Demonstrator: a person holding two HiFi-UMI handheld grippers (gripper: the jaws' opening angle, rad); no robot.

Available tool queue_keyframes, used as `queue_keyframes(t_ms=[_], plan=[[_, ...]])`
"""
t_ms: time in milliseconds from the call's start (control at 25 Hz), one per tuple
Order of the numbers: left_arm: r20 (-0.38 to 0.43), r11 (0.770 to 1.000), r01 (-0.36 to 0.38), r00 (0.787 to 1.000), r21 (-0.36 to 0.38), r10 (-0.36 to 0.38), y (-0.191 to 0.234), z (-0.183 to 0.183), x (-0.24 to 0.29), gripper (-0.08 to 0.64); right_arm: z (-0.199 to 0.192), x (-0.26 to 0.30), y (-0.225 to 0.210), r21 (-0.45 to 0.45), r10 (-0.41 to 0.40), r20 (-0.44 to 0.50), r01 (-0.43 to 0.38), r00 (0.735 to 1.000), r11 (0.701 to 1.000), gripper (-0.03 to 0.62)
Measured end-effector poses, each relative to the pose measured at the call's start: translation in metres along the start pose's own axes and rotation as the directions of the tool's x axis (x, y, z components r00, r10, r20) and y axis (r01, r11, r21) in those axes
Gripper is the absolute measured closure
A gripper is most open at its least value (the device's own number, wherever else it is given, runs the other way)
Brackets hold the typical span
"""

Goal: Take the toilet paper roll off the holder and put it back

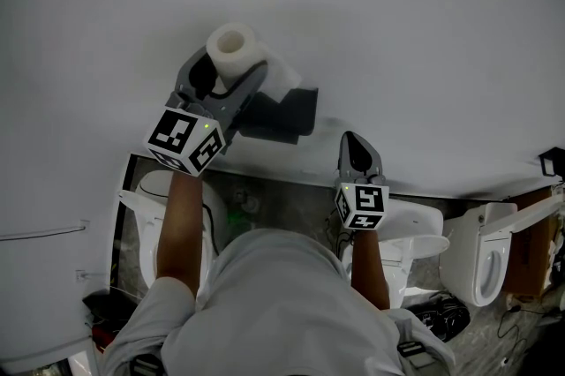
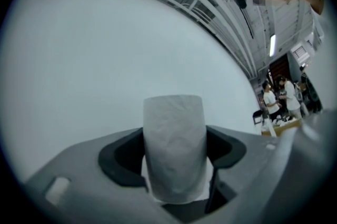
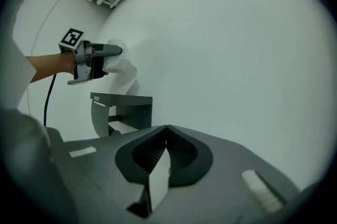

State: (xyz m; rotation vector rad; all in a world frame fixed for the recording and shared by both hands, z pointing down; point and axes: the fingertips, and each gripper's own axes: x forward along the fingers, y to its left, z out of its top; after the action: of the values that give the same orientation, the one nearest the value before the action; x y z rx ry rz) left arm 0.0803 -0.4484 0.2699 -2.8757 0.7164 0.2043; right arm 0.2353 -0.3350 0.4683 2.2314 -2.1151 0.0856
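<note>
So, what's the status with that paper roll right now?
Left gripper shut on toilet paper roll, held above the holder. Right gripper shut, empty, off to the side. Nothing seen blocking the holder.

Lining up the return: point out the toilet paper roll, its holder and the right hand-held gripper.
toilet paper roll [image 2: 174, 146], left gripper view, middle of its papered side.
holder [image 3: 122, 100], right gripper view, its dark top cover.
right hand-held gripper [image 3: 166, 129], right gripper view, where the shut tips meet.
</note>
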Motion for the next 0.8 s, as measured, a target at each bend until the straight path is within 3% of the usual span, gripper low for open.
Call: queue_keyframes(t_ms=[800], plan=[[-0.081, 0.999, -0.002, 0.997, -0.046, -0.002, -0.008, -0.051, 0.001, 0.232, -0.011, -0.002, -0.003, 0.006, 0.004, -0.029, -0.004, 1.0, 1.0, 0.592]])
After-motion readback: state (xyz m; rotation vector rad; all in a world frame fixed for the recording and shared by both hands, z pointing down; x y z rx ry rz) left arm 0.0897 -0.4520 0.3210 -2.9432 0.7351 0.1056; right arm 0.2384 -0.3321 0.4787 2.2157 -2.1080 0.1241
